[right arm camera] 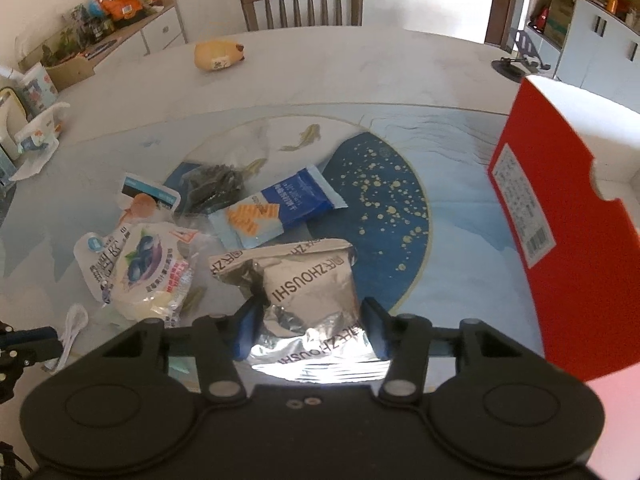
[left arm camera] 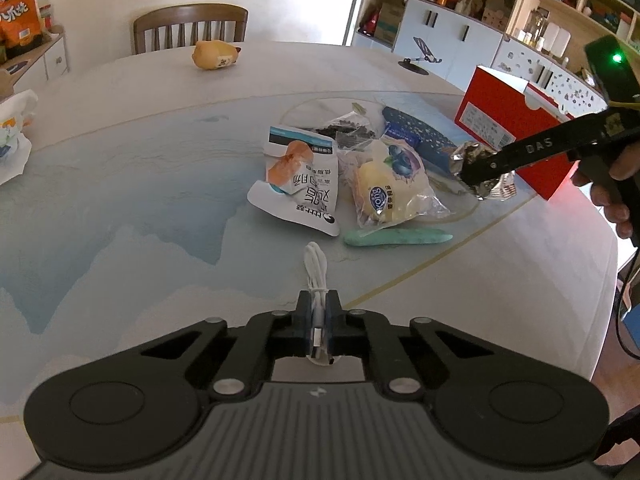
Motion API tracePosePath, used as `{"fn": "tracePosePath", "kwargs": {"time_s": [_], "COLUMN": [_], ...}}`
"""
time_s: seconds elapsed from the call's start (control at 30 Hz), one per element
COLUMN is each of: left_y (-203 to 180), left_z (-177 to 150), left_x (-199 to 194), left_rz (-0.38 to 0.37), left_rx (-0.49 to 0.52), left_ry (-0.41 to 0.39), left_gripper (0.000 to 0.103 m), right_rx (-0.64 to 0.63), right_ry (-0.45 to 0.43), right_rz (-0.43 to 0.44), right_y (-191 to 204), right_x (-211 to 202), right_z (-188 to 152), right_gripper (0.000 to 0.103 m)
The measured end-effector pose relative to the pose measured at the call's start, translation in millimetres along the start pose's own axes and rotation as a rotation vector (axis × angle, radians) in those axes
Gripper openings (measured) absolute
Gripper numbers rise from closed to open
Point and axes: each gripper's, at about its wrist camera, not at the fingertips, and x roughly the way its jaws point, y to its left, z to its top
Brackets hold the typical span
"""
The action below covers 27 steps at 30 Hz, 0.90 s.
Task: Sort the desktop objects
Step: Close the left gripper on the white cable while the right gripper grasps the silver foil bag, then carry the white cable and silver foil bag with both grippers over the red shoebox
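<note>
The left tool [left arm camera: 318, 312] points steeply down at the near side, its jaws clamped together on a white cable [left arm camera: 315, 270]. The right tool [right arm camera: 312, 320], on the right, tilts down too (a hand [left arm camera: 612, 196] grips its handle), jaws pressing a silver packet [right arm camera: 312, 288].

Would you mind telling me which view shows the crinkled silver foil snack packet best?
The right wrist view: the silver foil snack packet fills the centre between the right tool's fingers, lettering readable. The left wrist view shows only a crumpled part behind that tool.
</note>
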Motion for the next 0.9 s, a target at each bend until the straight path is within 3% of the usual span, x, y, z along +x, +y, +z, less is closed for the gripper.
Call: {"fn": "tracePosePath", "kwargs": {"time_s": [0.5, 0.9], "left_y": [1.6, -14.8], "left_z": [-2.3, 19.9], "left_x": [-17.4, -46.6], "left_rz": [-0.019, -0.090], "left_rx": [-0.059, -0.020], "left_ry": [-0.032, -0.109], "left_gripper": [0.005, 0.005], "right_rx": [0.061, 0.113], "right_ry": [-0.043, -0.086], "right_rz": [-0.006, -0.034], "right_y": [-4.1, -6.8], "right_x": [-46.2, -88.7], "right_z": [-9.3, -21.7], "right_gripper": [0.053, 0.053]}}
